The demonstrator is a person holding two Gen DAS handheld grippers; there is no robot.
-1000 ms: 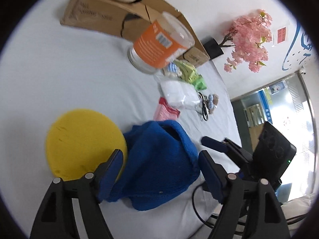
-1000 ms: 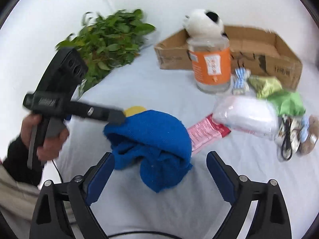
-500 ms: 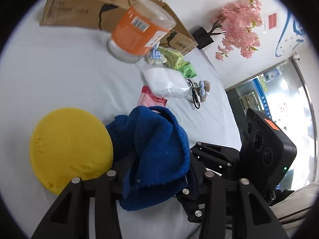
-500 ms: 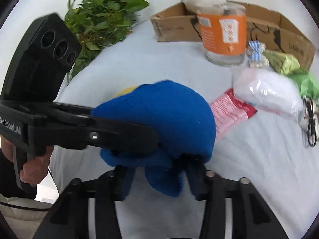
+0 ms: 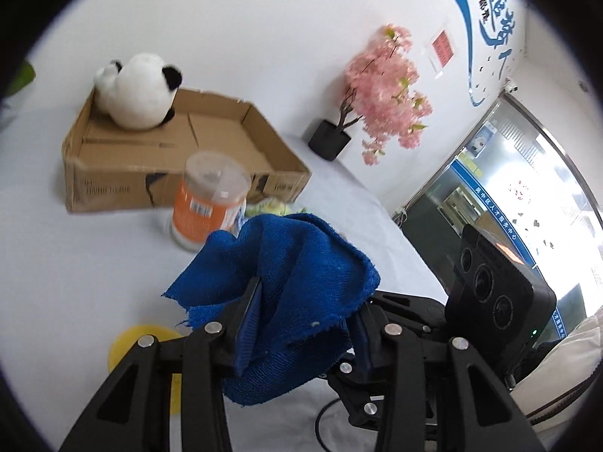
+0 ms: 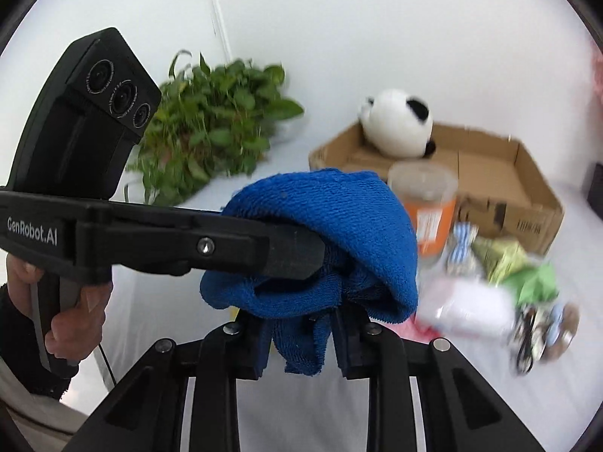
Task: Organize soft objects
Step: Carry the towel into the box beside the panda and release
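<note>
I hold the blue towel (image 5: 286, 293) clear above the white table (image 5: 75, 263), clamped by both my left gripper (image 5: 301, 324) and right gripper (image 6: 301, 339); cardboard box (image 6: 490, 188) lies beyond.

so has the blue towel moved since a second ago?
Yes. The blue towel went up off the table: in the right wrist view it lay well below the cardboard box and now hangs level with it, clamped by both grippers.
</note>
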